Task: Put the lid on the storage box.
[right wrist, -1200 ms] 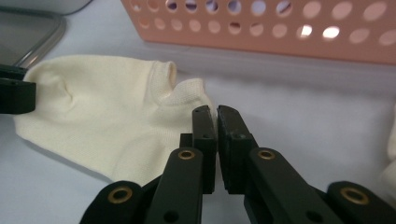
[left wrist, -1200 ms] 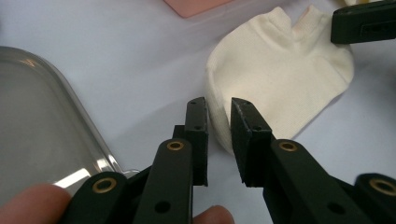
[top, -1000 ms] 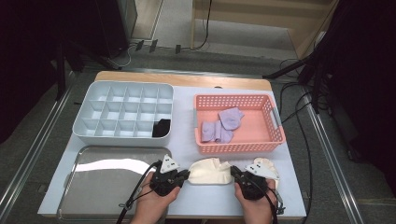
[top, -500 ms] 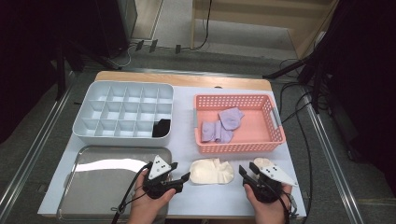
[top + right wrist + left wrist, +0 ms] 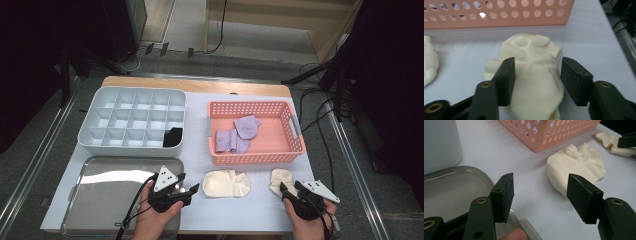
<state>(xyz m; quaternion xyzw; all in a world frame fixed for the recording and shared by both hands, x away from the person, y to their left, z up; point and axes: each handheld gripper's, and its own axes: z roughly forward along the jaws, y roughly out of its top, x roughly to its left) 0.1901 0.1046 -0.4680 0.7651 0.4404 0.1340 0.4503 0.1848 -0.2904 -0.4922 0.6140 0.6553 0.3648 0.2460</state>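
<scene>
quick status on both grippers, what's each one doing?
Left gripper: jaws just opened, nothing between them.
Right gripper: jaws just opened, straddling the right cream sock, not gripping it.

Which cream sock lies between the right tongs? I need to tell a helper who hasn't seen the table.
Find the pink basket at the table's right. Two cream socks lie in front of it; take the one below its right corner, between the open right tongs. It is crumpled, while its neighbour lies flat nearer the metal tray.
</scene>
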